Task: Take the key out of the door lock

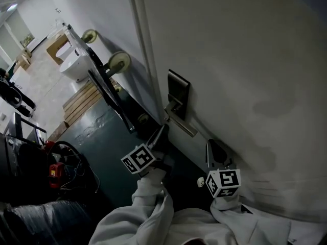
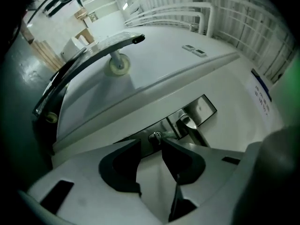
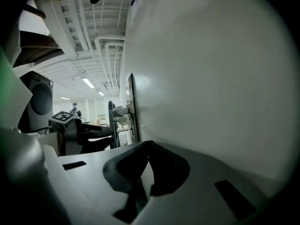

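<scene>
- The door (image 1: 245, 60) fills the right side of the head view as one wide, bare white face. Its long edge (image 1: 140, 45) runs up the picture just left of the lock plate (image 1: 179, 88).
- The lever handle (image 1: 183, 121) juts out from the plate toward the person and crosses the space just beside both grippers.
- In the left gripper view, the key (image 2: 155, 136) is a small metal piece standing out of the plate's dark lower part, below the lever. It is in the lock.
- The left gripper (image 1: 162, 131) points level at the plate with its jaws apart. Its tips sit either side of the key, just short of it, and the pads do not press on it. Pale door shows in the gap between the jaws (image 2: 150, 143).
- The right gripper (image 1: 210, 144) is close beside the door face, on the far side of the lever from the left one. In the right gripper view its jaws are together at the tips (image 3: 149, 145) with nothing between them, and the door runs right alongside.
- To the left of the door edge, a black frame (image 1: 110, 93) with two pale caster wheels (image 1: 118, 61) leans close by, narrowing that side.
- Beyond the frame there is dark green floor (image 1: 102, 131), then a wooden pallet (image 1: 82, 101) and lighter open floor farther off.
- Dark gear and cables (image 1: 56, 162) crowd the lower left, near the person's sleeves (image 1: 153, 208).
</scene>
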Available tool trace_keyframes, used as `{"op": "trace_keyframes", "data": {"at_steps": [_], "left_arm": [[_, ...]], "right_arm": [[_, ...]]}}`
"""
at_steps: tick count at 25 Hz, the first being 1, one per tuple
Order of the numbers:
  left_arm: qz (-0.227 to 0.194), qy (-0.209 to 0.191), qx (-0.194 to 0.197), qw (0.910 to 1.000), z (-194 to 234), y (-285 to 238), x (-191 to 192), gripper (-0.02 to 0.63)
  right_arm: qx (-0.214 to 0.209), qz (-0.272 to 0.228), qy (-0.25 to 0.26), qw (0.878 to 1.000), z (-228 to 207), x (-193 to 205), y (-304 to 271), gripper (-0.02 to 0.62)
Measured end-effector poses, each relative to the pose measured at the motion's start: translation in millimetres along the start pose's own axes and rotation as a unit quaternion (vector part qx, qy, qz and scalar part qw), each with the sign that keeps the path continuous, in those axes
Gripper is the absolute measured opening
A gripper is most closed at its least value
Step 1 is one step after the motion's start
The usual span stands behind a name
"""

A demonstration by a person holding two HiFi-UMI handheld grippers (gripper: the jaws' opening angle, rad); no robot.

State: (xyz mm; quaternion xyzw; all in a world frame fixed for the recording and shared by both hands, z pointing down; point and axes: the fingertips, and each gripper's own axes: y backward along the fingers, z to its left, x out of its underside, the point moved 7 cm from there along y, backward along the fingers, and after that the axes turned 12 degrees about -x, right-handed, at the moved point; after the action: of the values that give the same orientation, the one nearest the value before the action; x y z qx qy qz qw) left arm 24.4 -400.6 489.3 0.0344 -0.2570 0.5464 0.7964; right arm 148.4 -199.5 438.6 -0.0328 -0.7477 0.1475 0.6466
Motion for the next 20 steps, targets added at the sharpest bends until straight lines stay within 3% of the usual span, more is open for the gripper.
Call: {"op": "trace_keyframes", "data": {"at_steps": [3, 8, 15, 20], "left_arm": [[0.018, 0.048, 0.026, 0.9983, -0.9, -12.7, -2.1, 0.132], [0.037, 0.093, 0.05, 0.9937, -6.5, -33.4, -4.0, 0.13], [0.049, 0.124, 0.051, 0.9898, -3.7, -44.3, -5.4, 0.099], [0.062, 0.124, 0.061, 0.9885, -8.8, -45.7, -7.8, 0.034]], "right_arm": [[0.009, 0.007, 0.004, 1.0, 2.1, 0.3, 1.3, 0.052], [0.024, 0.016, 0.006, 1.0, 1.4, 0.5, 1.9, 0.052], [0.031, 0.023, 0.012, 0.999, 0.5, -0.8, -0.4, 0.052], [0.031, 0.026, 0.015, 0.999, 3.5, -2.4, -2.9, 0.052]]}}
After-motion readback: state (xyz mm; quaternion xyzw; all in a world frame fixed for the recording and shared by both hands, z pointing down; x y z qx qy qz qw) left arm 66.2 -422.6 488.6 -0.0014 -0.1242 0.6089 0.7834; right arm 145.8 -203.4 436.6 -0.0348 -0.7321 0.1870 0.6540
